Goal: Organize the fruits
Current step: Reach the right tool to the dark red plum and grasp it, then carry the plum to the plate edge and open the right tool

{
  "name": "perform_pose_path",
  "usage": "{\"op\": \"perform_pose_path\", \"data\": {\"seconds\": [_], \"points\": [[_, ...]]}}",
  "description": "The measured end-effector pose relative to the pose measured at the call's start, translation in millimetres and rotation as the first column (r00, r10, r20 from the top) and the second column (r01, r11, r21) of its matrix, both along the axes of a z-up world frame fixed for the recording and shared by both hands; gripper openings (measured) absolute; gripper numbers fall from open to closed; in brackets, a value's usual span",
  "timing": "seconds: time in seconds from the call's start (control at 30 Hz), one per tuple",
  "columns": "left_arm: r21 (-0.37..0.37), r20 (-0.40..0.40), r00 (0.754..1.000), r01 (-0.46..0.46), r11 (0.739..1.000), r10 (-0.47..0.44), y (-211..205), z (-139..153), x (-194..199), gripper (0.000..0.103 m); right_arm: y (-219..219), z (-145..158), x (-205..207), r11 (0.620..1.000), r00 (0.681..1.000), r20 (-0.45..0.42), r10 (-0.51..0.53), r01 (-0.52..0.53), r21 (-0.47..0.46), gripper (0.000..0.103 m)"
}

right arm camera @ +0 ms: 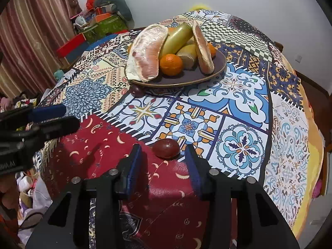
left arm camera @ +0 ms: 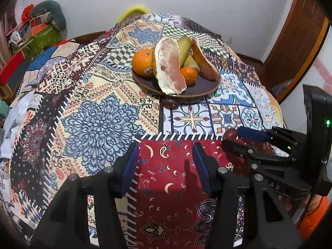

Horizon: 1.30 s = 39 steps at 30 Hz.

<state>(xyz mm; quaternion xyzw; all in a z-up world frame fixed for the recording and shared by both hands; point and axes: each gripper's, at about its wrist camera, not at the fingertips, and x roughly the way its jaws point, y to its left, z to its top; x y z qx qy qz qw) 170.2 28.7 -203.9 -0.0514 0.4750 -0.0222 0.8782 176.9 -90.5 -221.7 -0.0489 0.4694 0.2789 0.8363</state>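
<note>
You had most of the fruit gathered already. In the upper middle of both views the dark plate [right arm camera: 220, 62] carried two pomelo wedges [right arm camera: 145, 56], a green-yellow fruit [right arm camera: 176, 39] lying between them, and at least two oranges [right arm camera: 171, 64]; the left-wrist view showed the larger orange [left arm camera: 143, 62] at the plate's left side.

Two small dark red fruits were not on the plate. One dark red fruit [right arm camera: 166, 148] lay on the patterned tablecloth [right arm camera: 238, 95] at the lower middle of the right-wrist view, just ahead of your right tongs [right arm camera: 164, 159]. Their fingers stood apart on either side of it, and I saw no pad pressing on it, so nothing was gripped. The other stray fruit [right arm camera: 137, 91] sat on the cloth against the plate's near rim.

Your left tongs [left arm camera: 166, 157] hung open over the red patch of cloth in the lower middle of their own view, holding nothing.

By my reading, what remained was picking up both strays and setting them on the plate.
</note>
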Motion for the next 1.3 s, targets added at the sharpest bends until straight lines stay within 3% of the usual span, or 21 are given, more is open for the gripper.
{"op": "perform_pose_path", "data": {"seconds": [0.17,0.8,0.97,1.17,1.3], "points": [[0.006,-0.012,1.0,0.008,1.0,-0.008,-2.5,-5.3,5.4,0.053,-0.4,-1.2,3.4,1.0,1.0,0.0,0.0,0.0,0.011,0.026],[0.034,-0.051,0.998,0.029,0.999,-0.028,-8.4,-30.1,70.4,0.052,-30.9,32.7,22.5,0.997,0.992,0.108,-0.061,0.056,0.046,0.026],[0.025,-0.072,0.997,0.033,0.999,-0.031,-9.1,-39.9,89.6,0.041,-36.2,27.1,31.8,0.996,0.992,0.095,-0.079,0.075,0.046,0.026],[0.03,-0.07,0.996,0.051,0.998,-0.049,-12.2,-44.9,101.3,0.036,-38.6,20.1,38.2,0.996,0.993,0.078,-0.084,0.08,0.048,0.026],[0.002,-0.065,0.996,0.056,0.998,-0.056,-9.5,-48.9,108.0,0.025,-36.6,17.6,40.7,0.996,0.994,0.073,-0.079,0.076,0.049,0.026]]}}
